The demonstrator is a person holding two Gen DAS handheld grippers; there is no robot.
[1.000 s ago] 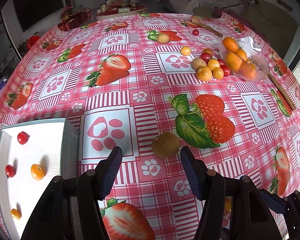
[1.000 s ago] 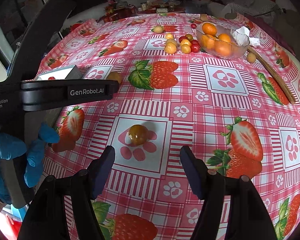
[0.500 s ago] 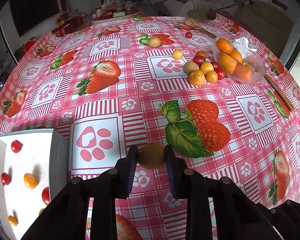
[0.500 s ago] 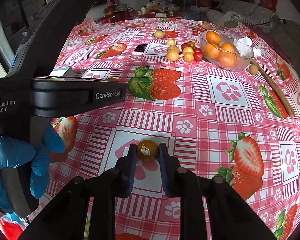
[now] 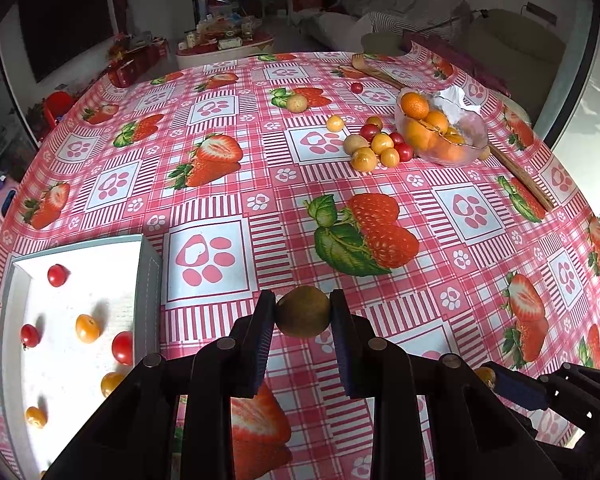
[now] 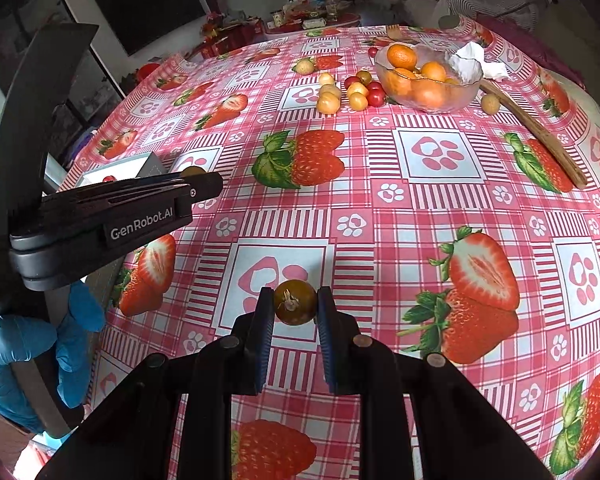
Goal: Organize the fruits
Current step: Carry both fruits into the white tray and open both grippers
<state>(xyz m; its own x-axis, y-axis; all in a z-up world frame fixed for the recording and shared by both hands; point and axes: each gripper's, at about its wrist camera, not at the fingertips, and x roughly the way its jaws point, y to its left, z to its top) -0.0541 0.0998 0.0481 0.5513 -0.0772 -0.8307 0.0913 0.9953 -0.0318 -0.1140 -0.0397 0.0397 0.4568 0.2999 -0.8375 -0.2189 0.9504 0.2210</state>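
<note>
Left gripper (image 5: 303, 312): closed on a brown fruit (image 5: 303, 311), held across its widest part between the blue pads (image 5: 265, 322), above the near cloth (image 5: 260, 184). Whether it is lifted clear cannot be told.

Right gripper (image 6: 294, 307): closed on a dark tomato (image 6: 295, 306), stem scar toward the camera, held at its middle over a paw-print square.

Handling, as judged: both fruits are taken to be light and round. The brown fruit's dull skin should give fair friction. The tomato is smooth, thin-skinned and likely soft, so a light squeeze across the widest part is advised; a grip off centre could let it roll out.

Tray (image 5: 148, 276): white, near left, just beside the left gripper. Small red and orange fruits (image 5: 87, 328) are scattered in it, well apart. It is judged the likely place for the held fruits.

Loose fruits (image 5: 380, 145): a red and yellow cluster, far right, just beside the bowl.

Bowl (image 5: 476, 140): glass, far right, holding oranges (image 5: 415, 105) and crumpled paper (image 5: 456, 98).

Stick (image 5: 520, 176): wooden, lying along the far right edge.
</note>
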